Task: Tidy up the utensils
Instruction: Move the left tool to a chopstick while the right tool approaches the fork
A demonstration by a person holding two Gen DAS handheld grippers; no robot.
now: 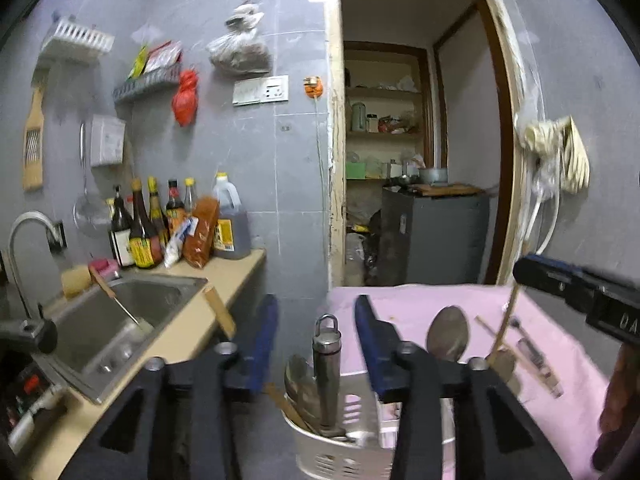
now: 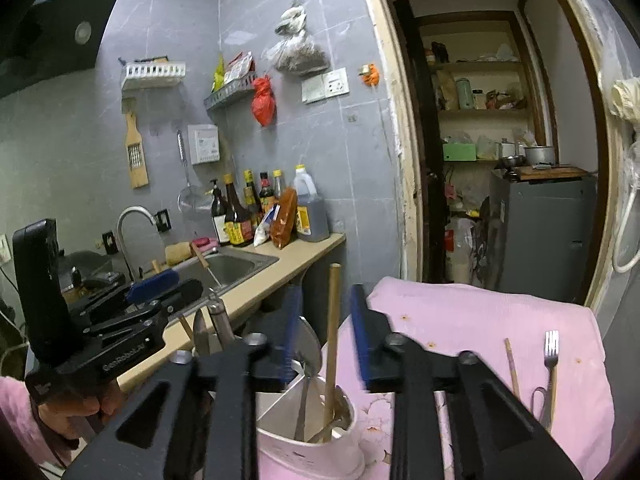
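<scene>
My left gripper (image 1: 318, 340) stands open over a white slotted utensil caddy (image 1: 340, 456). A steel tool with a loop top (image 1: 326, 364) stands in the caddy between its blue pads, clear of both, beside several spoons (image 1: 298, 380). My right gripper (image 2: 326, 332) is open too. A wooden stick (image 2: 331, 328) stands upright in the caddy (image 2: 312, 452) between its pads, with a gap on each side, next to a large spoon (image 2: 310, 344). A fork (image 2: 551, 350) and a chopstick (image 2: 512, 364) lie on the pink cloth (image 2: 480, 312).
A sink (image 1: 132, 304) with a tap sits left of the caddy on a tan counter (image 1: 224, 272) with sauce bottles (image 1: 144, 232) at the wall. Behind the pink cloth, a doorway opens onto a grey cabinet (image 1: 436, 236). A hand (image 2: 80, 404) holds the left gripper.
</scene>
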